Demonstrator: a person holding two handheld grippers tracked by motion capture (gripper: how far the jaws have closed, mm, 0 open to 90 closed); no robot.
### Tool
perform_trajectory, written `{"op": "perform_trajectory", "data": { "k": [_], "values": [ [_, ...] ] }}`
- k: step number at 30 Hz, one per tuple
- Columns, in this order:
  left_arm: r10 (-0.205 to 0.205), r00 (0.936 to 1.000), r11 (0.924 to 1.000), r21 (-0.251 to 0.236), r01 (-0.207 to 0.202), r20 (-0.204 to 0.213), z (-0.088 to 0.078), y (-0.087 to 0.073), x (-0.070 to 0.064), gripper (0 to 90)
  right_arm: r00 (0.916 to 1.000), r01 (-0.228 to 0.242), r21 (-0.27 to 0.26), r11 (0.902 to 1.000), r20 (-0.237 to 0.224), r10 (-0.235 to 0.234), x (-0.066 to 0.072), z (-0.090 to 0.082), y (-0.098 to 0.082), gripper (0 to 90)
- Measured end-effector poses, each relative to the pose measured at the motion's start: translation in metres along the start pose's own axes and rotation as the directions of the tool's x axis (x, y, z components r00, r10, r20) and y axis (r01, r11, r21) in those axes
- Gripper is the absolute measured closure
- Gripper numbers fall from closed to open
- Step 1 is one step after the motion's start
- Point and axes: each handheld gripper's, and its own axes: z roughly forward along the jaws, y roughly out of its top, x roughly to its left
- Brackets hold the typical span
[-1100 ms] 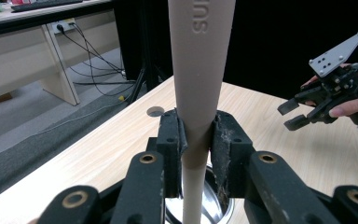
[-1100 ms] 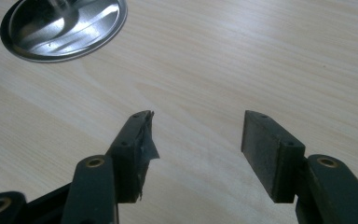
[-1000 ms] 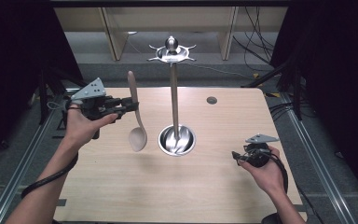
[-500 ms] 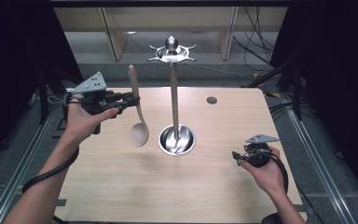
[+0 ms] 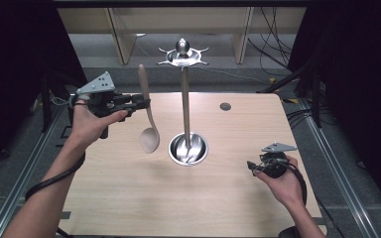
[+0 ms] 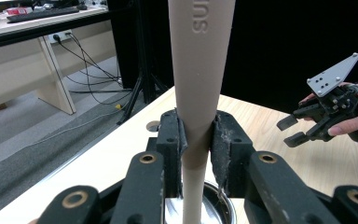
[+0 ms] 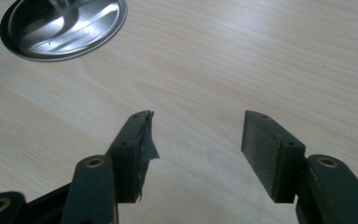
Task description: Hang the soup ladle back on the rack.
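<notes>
Rising over the last second, the left gripper (image 5: 141,102) clamps the beige spoon (image 5: 148,120) upright, at nine o'clock from the steel stand (image 5: 185,94), likely to hang it. The right gripper (image 5: 252,166) rests open at five o'clock.

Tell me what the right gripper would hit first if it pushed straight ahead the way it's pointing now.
Probably the bare tabletop. The right gripper, jaws open and empty, points down at the wood; the stand's steel base lies off to one side. Depth is uncertain.
</notes>
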Motion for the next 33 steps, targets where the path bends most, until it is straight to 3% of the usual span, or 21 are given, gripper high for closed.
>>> {"op": "perform_trajectory", "data": {
  "k": [33],
  "values": [
    [0.015, 0.9995, 0.9999, 0.005, -0.015, 0.027, 0.010, 0.014, 0.000, 73.5, 1.0000, 0.000, -0.002, 1.0000, 0.001, 0.000, 0.000, 0.000, 0.000, 43.7]
  ]
}}
